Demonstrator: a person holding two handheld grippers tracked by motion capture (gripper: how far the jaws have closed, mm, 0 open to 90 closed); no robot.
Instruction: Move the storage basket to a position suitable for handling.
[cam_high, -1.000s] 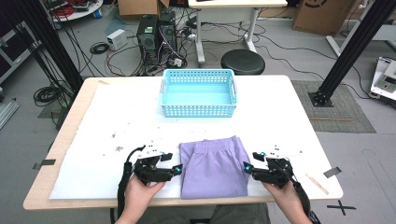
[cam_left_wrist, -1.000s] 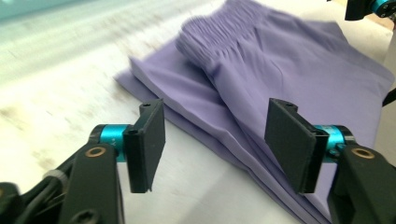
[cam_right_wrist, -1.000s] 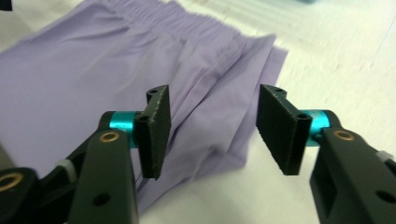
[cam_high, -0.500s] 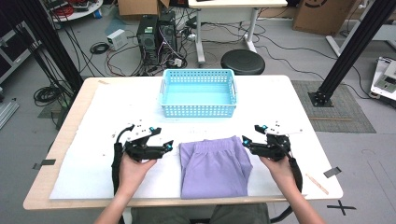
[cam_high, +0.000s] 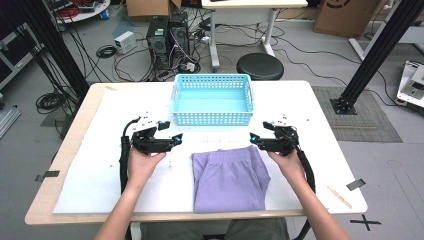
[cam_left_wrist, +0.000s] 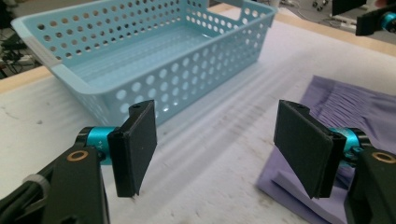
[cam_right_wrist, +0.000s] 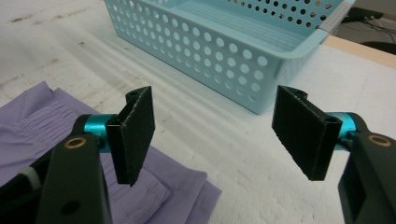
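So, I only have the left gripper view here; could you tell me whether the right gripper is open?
Observer: Yes, the right gripper is open, jaws wide apart, holding nothing.
Operator: Thank you. Where is it relative to the cloth?
Observer: In the high view it hovers at the cloth's far right corner, between cloth and basket.
Operator: And is the whole cloth folded?
Observer: Yes, it lies as a neat rectangle that reaches almost to the table's near edge.
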